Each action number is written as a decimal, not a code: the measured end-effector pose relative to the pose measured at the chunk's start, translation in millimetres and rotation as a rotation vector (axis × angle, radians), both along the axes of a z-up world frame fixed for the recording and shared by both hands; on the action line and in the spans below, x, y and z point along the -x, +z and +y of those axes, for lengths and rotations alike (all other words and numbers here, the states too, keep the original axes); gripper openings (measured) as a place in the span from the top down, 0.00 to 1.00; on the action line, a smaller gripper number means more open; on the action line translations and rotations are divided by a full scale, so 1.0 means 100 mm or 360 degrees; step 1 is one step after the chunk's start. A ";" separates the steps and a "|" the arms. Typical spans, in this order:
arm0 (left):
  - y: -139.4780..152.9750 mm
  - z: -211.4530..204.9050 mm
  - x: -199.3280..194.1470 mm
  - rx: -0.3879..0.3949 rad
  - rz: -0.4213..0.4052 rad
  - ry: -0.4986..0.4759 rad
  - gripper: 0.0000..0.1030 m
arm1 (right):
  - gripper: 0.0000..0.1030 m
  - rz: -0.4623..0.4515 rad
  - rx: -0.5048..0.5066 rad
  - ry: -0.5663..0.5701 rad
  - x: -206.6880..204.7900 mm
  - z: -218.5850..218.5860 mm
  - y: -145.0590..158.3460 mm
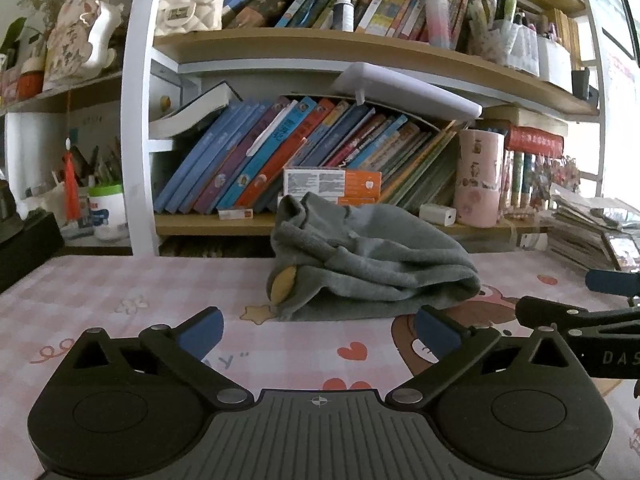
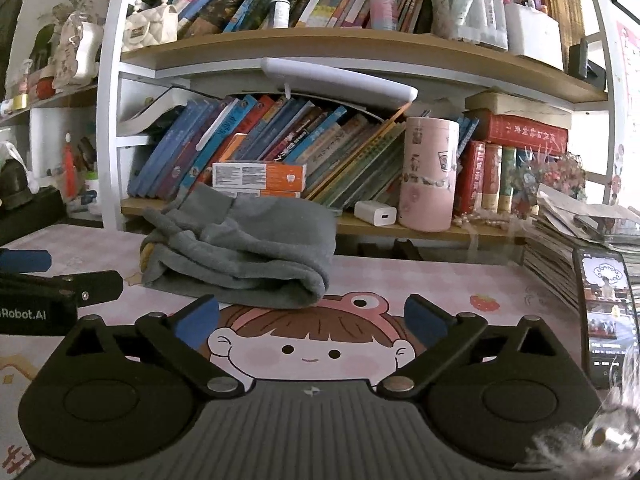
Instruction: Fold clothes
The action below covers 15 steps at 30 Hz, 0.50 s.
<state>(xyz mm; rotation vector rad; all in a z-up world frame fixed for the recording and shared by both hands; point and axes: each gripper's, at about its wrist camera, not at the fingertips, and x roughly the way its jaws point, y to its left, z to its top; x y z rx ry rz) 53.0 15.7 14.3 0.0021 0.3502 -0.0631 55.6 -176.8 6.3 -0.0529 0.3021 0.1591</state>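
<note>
Grey garment [image 1: 368,264] is seen bundled on the pink mat [image 1: 120,288] by the shelf – both the left gripper [image 1: 318,330] and right gripper [image 2: 312,320] held wide apart and empty – so folding seems nearly done, and only a final tidy or release is judged needed.

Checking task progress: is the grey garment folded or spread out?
Folded: the grey garment lies as a compact layered bundle on the pink mat, no jaws touching it.

Bookshelf clutter sitting behind a pink cartoon mat

Slanted books [image 1: 280,152] are leaning along the lower shelf, an orange box [image 2: 260,178] lying before them. A pink cup [image 2: 429,174] is standing beside a white charger [image 2: 375,213]. A phone [image 2: 606,312] is glowing on the mat [image 2: 500,300].
</note>
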 end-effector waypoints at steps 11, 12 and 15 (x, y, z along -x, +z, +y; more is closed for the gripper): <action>0.01 -0.03 -0.01 -0.0032 0.0019 0.0000 0.00 | 0.00 0.0014 0.0009 -0.0021 -0.02 0.00 0.00; 0.00 -0.03 -0.01 -0.0033 0.0023 0.0004 0.00 | 0.00 0.0015 0.0011 -0.0019 -0.02 0.00 0.00; 0.00 -0.03 -0.03 -0.0031 0.0030 0.0011 0.00 | 0.00 0.0020 0.0014 -0.0015 -0.03 0.00 0.00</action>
